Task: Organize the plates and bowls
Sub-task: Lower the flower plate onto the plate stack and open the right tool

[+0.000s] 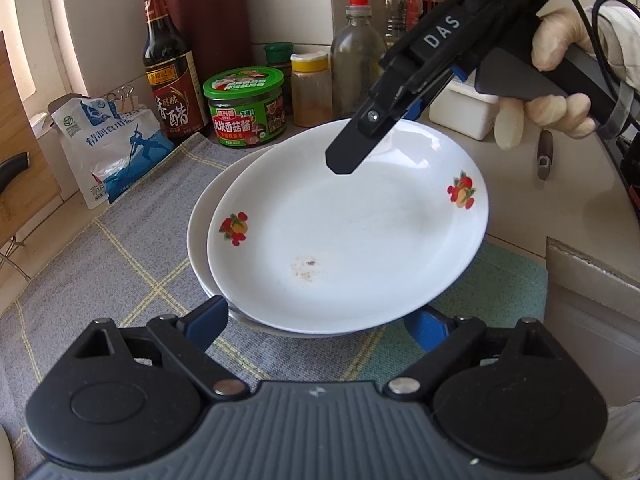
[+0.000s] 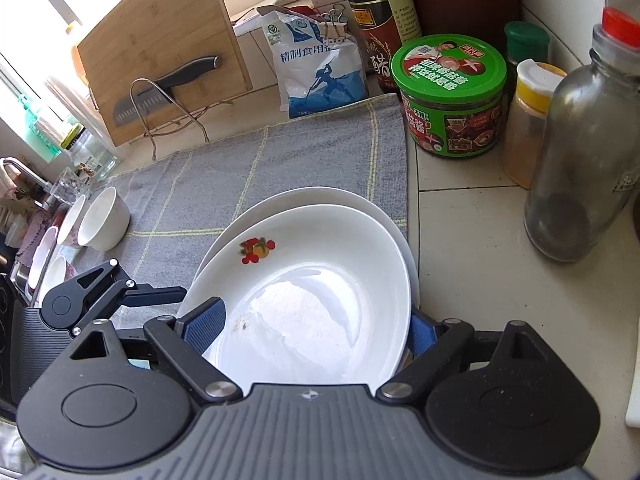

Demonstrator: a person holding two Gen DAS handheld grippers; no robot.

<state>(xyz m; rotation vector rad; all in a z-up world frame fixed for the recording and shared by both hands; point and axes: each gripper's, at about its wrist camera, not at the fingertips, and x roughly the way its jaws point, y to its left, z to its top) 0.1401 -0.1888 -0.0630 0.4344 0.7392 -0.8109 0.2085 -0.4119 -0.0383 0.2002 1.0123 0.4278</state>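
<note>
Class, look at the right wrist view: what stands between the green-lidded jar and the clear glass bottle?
A yellow-capped spice jar stands between the green-lidded jar and the glass bottle; a green-capped jar sits further back.

Vinegar btl (image 1: 170, 64), sauce jar (image 1: 246, 108), salt bag (image 1: 116, 140) behind cloth (image 1: 120, 248).

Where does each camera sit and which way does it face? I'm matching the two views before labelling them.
Left wrist: sits on the left gripper, looking down over the fruit-print plate toward the bottles; its own blue fingers, the right gripper and a gloved hand show.
Right wrist: sits on the right gripper, looking down across the plate toward the cutting board; its own fingers and the left gripper show.
Shared: stacked plates, grey mat, green-lidded jar.
</note>
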